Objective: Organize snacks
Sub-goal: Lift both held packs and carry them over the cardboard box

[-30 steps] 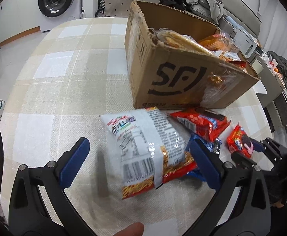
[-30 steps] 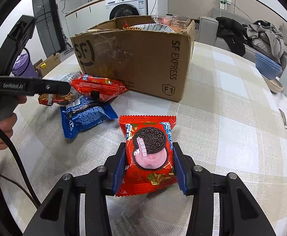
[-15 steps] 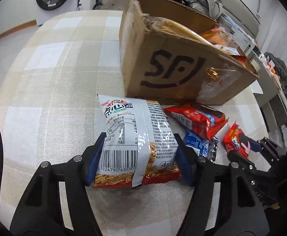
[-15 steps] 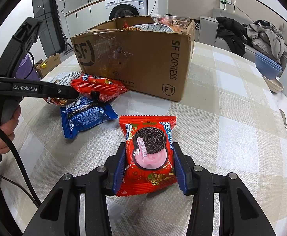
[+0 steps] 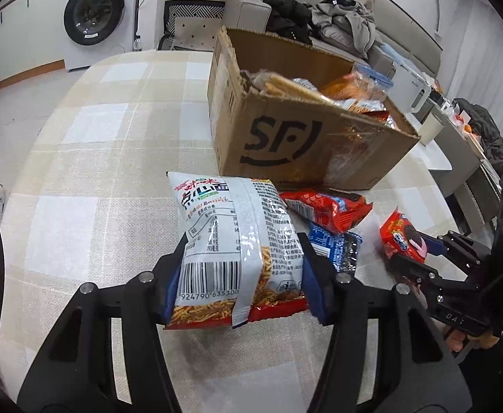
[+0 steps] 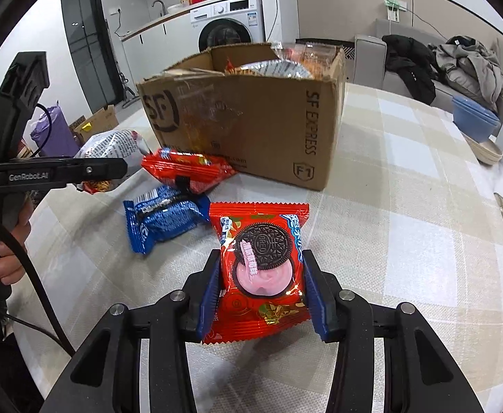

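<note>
The brown cardboard box printed with a black SF mark, open-topped and already heaped with packets, is taken as the landmark on the checked beige worktop. In front of its printed wall, the white and silver noodle-snack bag is seen between the blue pads of the left hand-held gripper, whose jaws are closing on it; the pads are already pressed against both of its long edges near the barcode end. The bag's long axis is laid along the fingers, and its far end is pointed at the box's front wall, so the box opening is judged to lie ahead of and above this hand. Off the same wall, further to the right, the red square foil cookie packet is clamped across its width by the narrowly set right hand-held gripper, with its crimped top edge turned towards the box. Between the two, a red packet and a blue packet are left lying on the worktop near the box.
</note>
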Motion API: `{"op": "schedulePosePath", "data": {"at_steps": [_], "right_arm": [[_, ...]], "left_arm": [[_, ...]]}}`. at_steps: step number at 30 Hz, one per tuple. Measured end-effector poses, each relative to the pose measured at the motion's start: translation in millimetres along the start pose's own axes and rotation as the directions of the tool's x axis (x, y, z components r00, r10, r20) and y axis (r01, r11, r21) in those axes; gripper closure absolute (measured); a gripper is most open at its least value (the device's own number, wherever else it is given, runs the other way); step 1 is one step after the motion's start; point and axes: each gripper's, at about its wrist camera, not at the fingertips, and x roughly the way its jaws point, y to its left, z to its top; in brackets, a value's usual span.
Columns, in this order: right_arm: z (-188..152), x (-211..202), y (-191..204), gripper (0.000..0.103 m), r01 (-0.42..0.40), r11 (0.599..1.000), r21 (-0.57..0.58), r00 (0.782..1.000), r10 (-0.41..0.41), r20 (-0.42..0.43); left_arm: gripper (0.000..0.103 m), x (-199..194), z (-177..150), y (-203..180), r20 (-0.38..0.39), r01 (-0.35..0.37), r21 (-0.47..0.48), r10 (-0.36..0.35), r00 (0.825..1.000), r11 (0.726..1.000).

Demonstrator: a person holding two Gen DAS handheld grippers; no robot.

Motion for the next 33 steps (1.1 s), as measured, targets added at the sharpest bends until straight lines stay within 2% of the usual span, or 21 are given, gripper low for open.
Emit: {"op": "schedulePosePath", "data": {"at_steps": [15, 25, 33], "right_arm": [[14, -23, 3, 0.058, -0.005, 1.0, 0.027, 0.995, 0.002, 0.096], [29, -55, 1, 0.058, 0.001, 0.998, 0.069, 0.979, -0.015, 0.204], [44, -70, 1, 0.058, 0.013, 0.996, 0.084, 0.966, -0.034, 0.255]], "left_arm": [[0.049, -54, -1, 15, 0.096, 0.018, -0.013, -0.016, 0.995, 1.0], [0.049, -87, 5, 16, 0.156, 0.055, -0.003, -0.054, 0.986, 0.999], [0.049, -102, 14, 14, 0.18, 0.064, 0.022, -0.067, 0.981, 0.998]]}}
